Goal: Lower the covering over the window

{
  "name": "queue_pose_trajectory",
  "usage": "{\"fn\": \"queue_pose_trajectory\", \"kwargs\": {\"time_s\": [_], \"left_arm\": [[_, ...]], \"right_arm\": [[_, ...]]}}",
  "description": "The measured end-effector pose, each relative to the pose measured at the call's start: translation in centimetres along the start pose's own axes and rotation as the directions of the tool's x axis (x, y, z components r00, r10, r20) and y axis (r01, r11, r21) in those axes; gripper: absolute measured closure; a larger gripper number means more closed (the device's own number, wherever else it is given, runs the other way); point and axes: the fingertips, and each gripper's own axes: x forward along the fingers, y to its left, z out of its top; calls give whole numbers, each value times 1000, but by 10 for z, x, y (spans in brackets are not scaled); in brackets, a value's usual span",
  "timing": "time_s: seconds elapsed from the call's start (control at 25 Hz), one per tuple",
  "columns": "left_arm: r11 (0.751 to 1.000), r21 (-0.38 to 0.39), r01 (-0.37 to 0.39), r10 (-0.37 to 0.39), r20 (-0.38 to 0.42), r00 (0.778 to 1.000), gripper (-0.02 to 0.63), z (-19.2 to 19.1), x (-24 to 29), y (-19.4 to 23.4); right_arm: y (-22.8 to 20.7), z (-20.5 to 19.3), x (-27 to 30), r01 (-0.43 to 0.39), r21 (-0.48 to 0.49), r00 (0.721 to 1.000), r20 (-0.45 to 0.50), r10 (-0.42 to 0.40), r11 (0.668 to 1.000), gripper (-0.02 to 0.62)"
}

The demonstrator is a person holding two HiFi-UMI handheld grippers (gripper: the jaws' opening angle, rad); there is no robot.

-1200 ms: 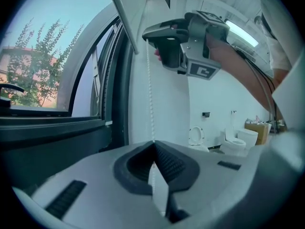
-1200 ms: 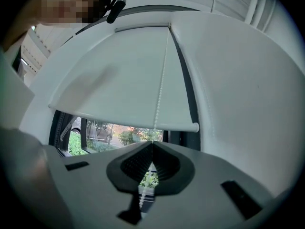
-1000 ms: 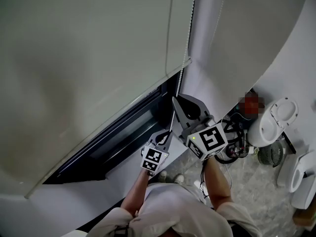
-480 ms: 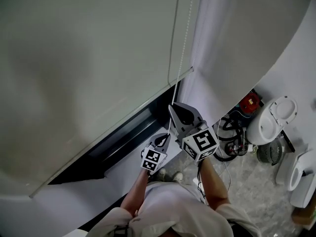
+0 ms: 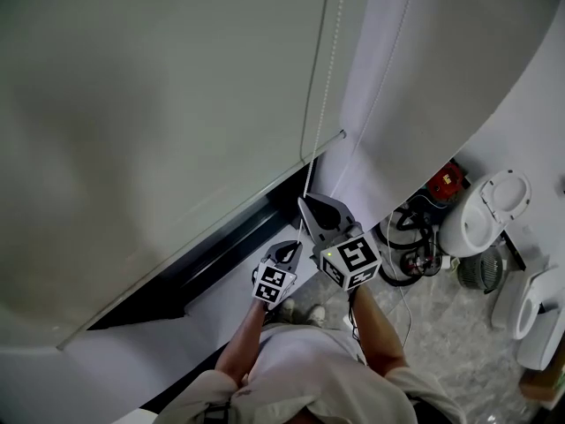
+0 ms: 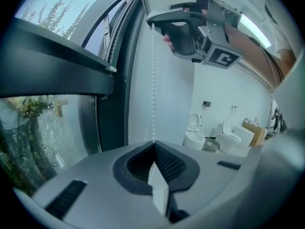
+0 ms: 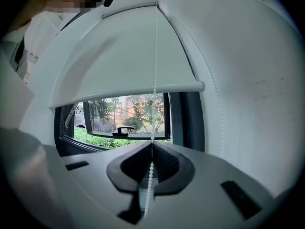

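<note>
At the far left, the roller blind [image 5: 159, 122] hangs over most of the window [image 5: 225, 241]. Its bottom bar [image 5: 203, 268] slants across the head view, leaving a dark strip of frame and glass uncovered below it. In the right gripper view that strip shows as clear glass under the bar, with trees and grass outside.

Next comes your left gripper [image 5: 287, 252], the lower of the two. Its jaws are pressed together on the bead chain [image 5: 328, 78], which rises straight from their tips in the left gripper view. Just right of it and higher, your right gripper [image 5: 307, 204] is clamped on the same strand, with the beads running down between its closed jaws.

From there the chain climbs along the blind's right edge. A second strand [image 5: 388, 69] hangs beside it against the white wall [image 5: 441, 87]. At the far right, a white toilet [image 5: 487, 212] stands on the floor.
</note>
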Motion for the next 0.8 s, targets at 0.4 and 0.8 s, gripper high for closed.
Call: {"fn": "queue_pose_trajectory", "kwargs": {"time_s": [0.4, 0.8], "left_arm": [[1000, -3, 3, -4, -23, 1000, 592, -29, 10, -4], [1000, -26, 7, -6, 50, 999, 471, 20, -28, -9]], "right_arm": [[-4, -28, -5, 4, 32, 999, -33, -3, 999, 600], [3, -25, -11, -12, 31, 999, -29, 13, 999, 598]]}}
